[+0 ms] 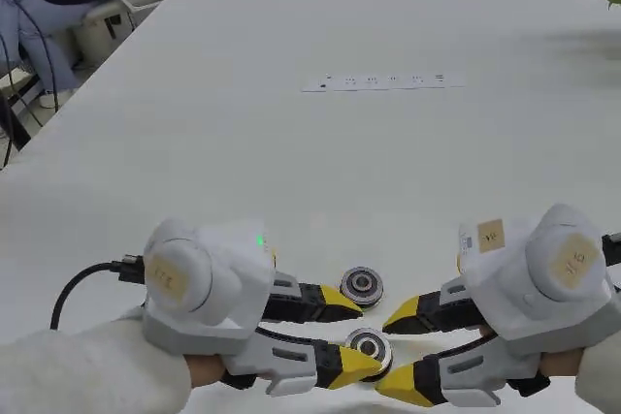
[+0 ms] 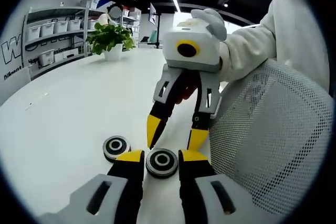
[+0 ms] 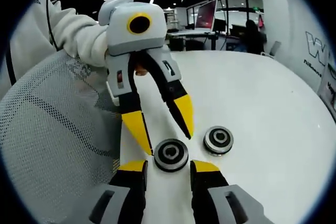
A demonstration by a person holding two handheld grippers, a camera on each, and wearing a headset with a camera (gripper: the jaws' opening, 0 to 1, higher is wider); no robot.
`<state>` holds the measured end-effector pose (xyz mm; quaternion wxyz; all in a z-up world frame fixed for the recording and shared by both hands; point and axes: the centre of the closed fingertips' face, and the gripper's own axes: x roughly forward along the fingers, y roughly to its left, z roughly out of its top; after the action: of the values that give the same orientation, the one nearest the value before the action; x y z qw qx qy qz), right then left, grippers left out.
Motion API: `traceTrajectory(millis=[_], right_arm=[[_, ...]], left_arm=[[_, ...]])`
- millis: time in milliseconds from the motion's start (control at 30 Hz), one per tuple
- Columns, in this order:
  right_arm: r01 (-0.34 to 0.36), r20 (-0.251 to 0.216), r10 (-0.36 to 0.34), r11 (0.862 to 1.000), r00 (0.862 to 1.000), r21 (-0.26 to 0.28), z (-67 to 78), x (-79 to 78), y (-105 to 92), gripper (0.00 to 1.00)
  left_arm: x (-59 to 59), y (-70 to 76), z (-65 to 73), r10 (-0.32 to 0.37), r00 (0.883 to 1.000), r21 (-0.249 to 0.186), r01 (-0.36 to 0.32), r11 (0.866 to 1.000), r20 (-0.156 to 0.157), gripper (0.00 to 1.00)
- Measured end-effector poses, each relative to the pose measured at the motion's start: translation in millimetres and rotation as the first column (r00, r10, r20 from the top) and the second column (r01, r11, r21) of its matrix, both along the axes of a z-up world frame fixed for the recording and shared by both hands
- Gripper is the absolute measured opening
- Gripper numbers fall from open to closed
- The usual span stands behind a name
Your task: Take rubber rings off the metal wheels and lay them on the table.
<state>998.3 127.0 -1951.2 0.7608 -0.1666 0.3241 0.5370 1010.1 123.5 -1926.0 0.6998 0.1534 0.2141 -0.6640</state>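
Observation:
Two metal wheels with black rubber rings lie flat near the table's front edge. The near wheel (image 1: 369,346) (image 2: 161,162) (image 3: 170,154) sits between both grippers' yellow tips. My left gripper (image 1: 354,334) (image 2: 161,157) comes in from the left, open, with a jaw on each side of this wheel. From the right, my right gripper (image 1: 388,354) (image 3: 169,167) faces it, also open around the same wheel. Each shows in the other's view: the right gripper (image 2: 176,139) and the left gripper (image 3: 165,137). The far wheel (image 1: 361,285) (image 2: 116,147) (image 3: 218,139) lies free just beyond.
A white socket strip (image 1: 383,81) lies mid-table. A black cable (image 1: 78,288) trails from the left gripper. A mesh chair back (image 2: 273,129) (image 3: 52,119) stands right behind the table's front edge. A potted plant (image 2: 110,38) stands at the far right end of the table.

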Motion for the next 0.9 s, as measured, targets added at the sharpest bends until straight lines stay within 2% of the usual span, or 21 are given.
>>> traceTrajectory(millis=[67, 200, 267, 300, 333, 367, 500, 567, 600, 667, 900], right_arm=[[0.018, 0.004, -0.018, 1.0, 1.0, -0.008, -1.4, 3.4, -2.9, 0.29], [0.031, 0.004, -0.031, 1.0, 1.0, 0.0, -1.0, 5.1, -2.9, 0.28], [0.025, 0.003, -0.025, 1.0, 1.0, -0.009, -3.1, 4.0, -2.7, 0.27], [0.022, 0.003, -0.022, 1.0, 1.0, -0.013, -3.9, 3.4, -2.7, 0.27], [0.02, 0.002, -0.02, 1.0, 1.0, -0.016, -4.4, 2.8, -2.5, 0.28], [0.017, 0.002, -0.017, 1.0, 1.0, -0.018, -4.8, 2.2, -2.4, 0.27], [0.018, 0.007, -0.018, 1.0, 1.0, -0.02, -4.9, 3.2, -2.8, 0.27], [0.019, 0.008, -0.018, 1.0, 1.0, -0.021, -5.0, 3.3, -2.6, 0.27], [0.018, 0.008, -0.018, 1.0, 1.0, -0.021, -5.1, 3.3, -2.5, 0.27], [0.018, 0.005, -0.018, 1.0, 1.0, -0.022, -5.9, 2.9, -2.0, 0.27], [0.013, 0.015, -0.012, 1.0, 1.0, -0.027, -6.4, 2.8, -0.8, 0.22]], left_arm=[[-0.1, -2.3, -1.4, 0.011, 1.0, -0.009, -0.011, 1.0, -0.022, 0.17], [-5.2, -4.1, -9.3, -0.021, 1.0, 0.018, 0.021, 1.0, 0.001, 0.14], [-7.2, -3.6, -13.1, -0.027, 1.0, 0.03, 0.027, 0.999, 0.001, 0.13], [-5.7, -2.8, -13.3, -0.025, 1.0, 0.035, 0.025, 0.999, 0.011, 0.12], [-3.2, -3.1, -12.5, -0.028, 0.999, 0.037, 0.027, 0.999, 0.038, 0.11], [-2.9, -2.9, -13.1, -0.031, 0.998, 0.043, 0.029, 0.999, 0.053, 0.09], [-3.8, -2.7, -13.0, -0.04, 0.997, 0.041, 0.038, 0.998, 0.06, 0.08], [-4.3, -2.0, -13.0, -0.06, 0.994, 0.044, 0.056, 0.997, 0.089, 0.08], [-4.6, -2.5, -12.7, -0.075, 0.99, 0.042, 0.071, 0.997, 0.116, 0.08], [-3.9, -1.9, -13.3, -0.066, 0.993, 0.038, 0.062, 0.997, 0.101, 0.08], [-2.8, -2.1, -13.6, -0.068, 0.992, 0.025, 0.066, 0.998, 0.105, 0.08]])
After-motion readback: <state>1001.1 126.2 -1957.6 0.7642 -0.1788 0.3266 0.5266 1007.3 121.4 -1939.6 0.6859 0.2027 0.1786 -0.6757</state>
